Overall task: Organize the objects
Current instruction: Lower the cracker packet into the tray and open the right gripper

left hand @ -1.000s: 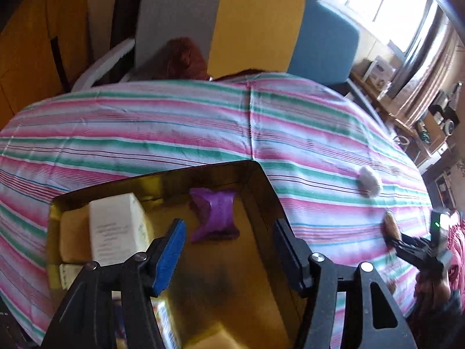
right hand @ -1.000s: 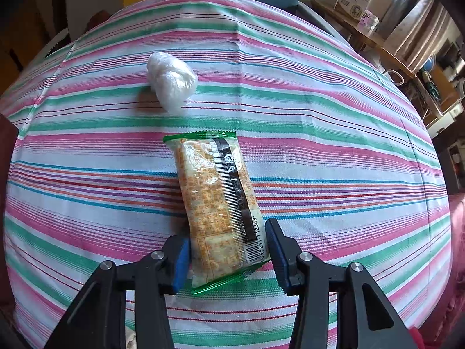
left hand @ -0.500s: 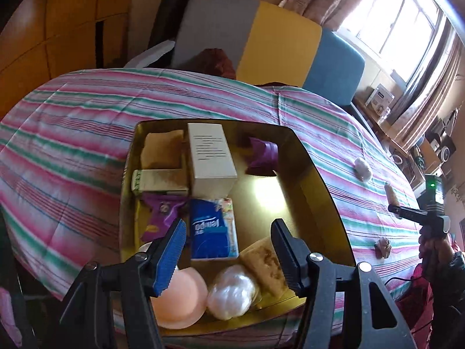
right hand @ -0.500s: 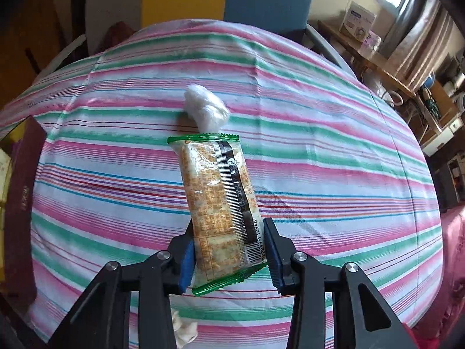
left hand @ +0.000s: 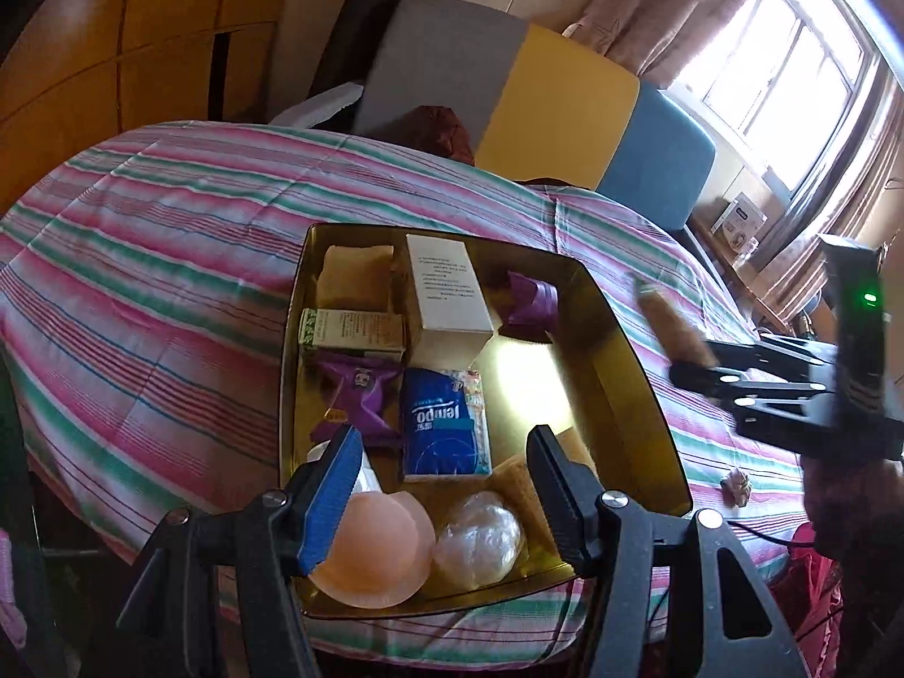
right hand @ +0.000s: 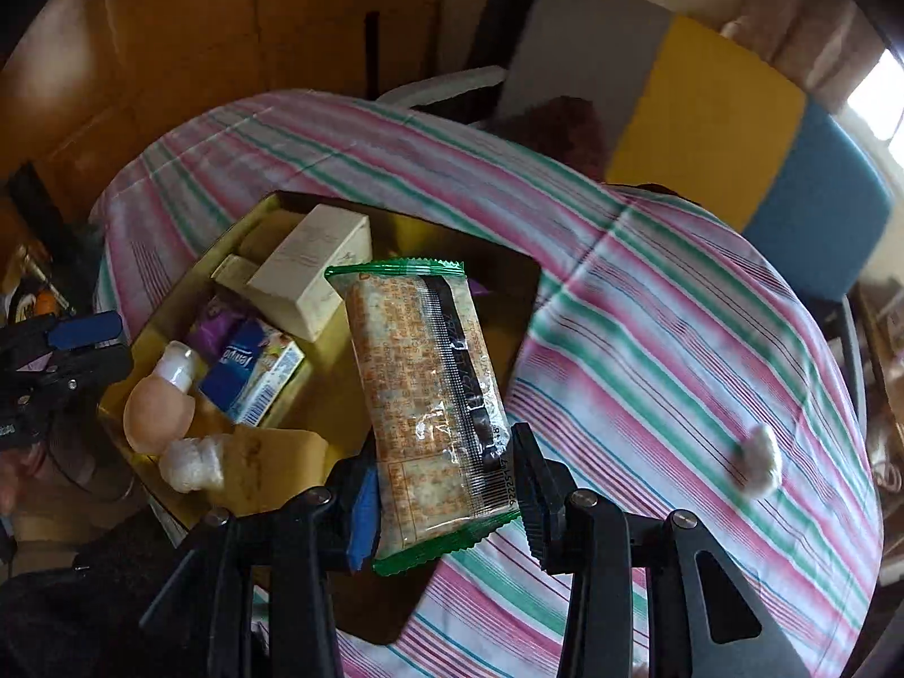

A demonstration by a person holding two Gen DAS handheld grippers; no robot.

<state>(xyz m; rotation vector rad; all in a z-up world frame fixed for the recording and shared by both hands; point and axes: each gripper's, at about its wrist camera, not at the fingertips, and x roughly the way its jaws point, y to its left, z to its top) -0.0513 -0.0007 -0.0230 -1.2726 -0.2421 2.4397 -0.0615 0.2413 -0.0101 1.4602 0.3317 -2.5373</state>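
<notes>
The right gripper (right hand: 446,494) now holds the cracker packet (right hand: 426,395) lifted clear of the striped tablecloth (right hand: 678,339) and over the gold tray (right hand: 508,282), where a second ago the packet lay flat on the cloth. The white wad (right hand: 760,460) sits far off to its right. The left gripper (left hand: 446,486) is pulled back, showing the whole tray (left hand: 638,373).

Right gripper (right hand: 446,500) clamps cracker packet (right hand: 429,395) above gold tray (right hand: 186,277); white ball (right hand: 760,460) on striped cloth
</notes>
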